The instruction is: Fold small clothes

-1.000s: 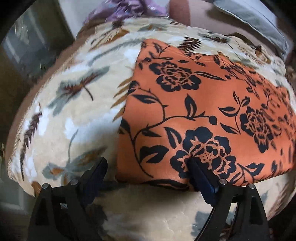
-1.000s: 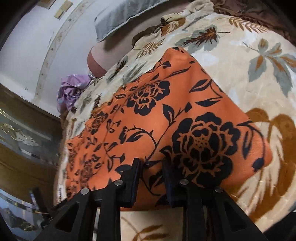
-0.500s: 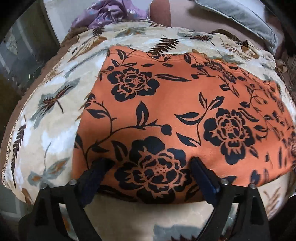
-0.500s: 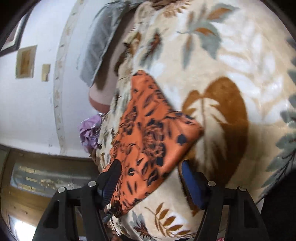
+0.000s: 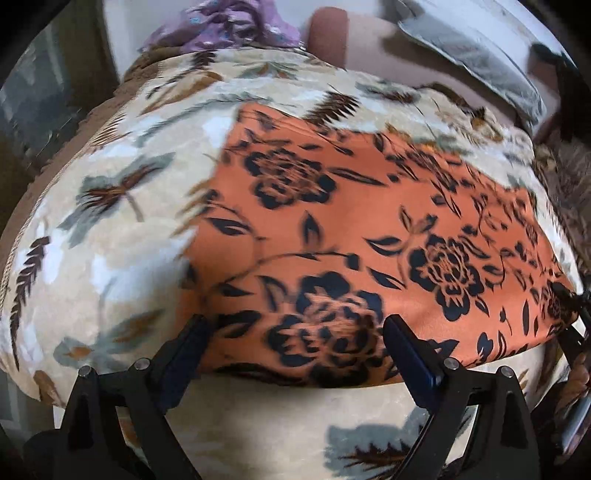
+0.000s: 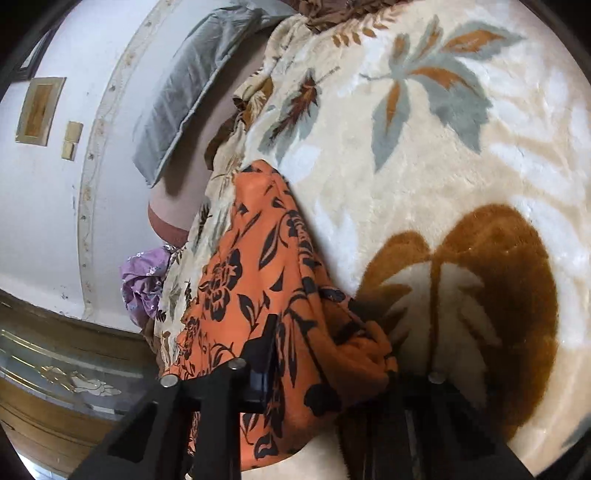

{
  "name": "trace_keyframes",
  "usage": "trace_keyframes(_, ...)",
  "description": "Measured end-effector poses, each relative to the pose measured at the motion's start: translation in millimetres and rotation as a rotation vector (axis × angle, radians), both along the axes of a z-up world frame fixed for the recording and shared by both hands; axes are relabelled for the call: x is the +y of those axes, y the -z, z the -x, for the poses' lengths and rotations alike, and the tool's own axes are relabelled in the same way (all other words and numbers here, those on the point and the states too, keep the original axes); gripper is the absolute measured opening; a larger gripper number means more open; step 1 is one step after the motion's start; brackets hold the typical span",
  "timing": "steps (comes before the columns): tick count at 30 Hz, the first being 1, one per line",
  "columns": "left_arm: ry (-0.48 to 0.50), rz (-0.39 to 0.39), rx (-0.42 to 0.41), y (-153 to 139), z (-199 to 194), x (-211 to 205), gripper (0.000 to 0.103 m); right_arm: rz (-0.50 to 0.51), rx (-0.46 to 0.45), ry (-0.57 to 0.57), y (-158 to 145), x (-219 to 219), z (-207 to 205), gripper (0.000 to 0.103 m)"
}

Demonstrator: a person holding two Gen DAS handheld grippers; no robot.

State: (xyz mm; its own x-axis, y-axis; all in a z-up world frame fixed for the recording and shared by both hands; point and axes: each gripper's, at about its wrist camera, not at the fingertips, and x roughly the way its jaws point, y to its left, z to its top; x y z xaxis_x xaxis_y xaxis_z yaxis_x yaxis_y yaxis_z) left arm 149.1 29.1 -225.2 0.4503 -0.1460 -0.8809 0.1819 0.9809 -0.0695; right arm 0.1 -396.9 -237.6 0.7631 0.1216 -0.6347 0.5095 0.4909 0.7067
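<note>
An orange cloth with black flowers lies folded flat on a cream leaf-patterned blanket. My left gripper is open, its fingers straddling the cloth's near edge. In the right wrist view the same orange cloth runs up from the bottom; its near corner is bunched up between the fingers of my right gripper, which stand apart around it. That gripper also shows at the right edge of the left wrist view, at the cloth's far right corner.
A purple garment lies at the blanket's far edge, also seen in the right wrist view. A grey pillow rests against a brown headboard. A white wall and wooden furniture stand beside the bed.
My right gripper opened, swung away, then came back over the cloth's corner, which is now bunched between its fingers. My left gripper stayed open at the near edge, shifting slightly.
</note>
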Motion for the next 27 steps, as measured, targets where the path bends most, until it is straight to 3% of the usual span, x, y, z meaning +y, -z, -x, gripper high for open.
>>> trace_keyframes(3,-0.058,0.021,-0.001,-8,-6,26,0.095,0.184,-0.009,-0.064,-41,27,-9,0.019)
trace_keyframes(9,-0.145,0.051,0.020,-6,-23,73,0.095,0.387,-0.088,-0.241,-116,114,-40,0.018)
trace_keyframes(14,-0.093,0.037,0.120,25,-34,81,0.095,0.349,-0.114,-0.383,-131,188,-74,0.018)
trace_keyframes(17,-0.083,0.081,0.099,23,-31,90,0.095,0.315,-0.107,-0.463,-125,228,-94,0.018)
trace_keyframes(27,-0.256,0.124,0.036,-2,-34,170,0.095,0.216,-0.078,-0.660,-90,338,-117,0.018)
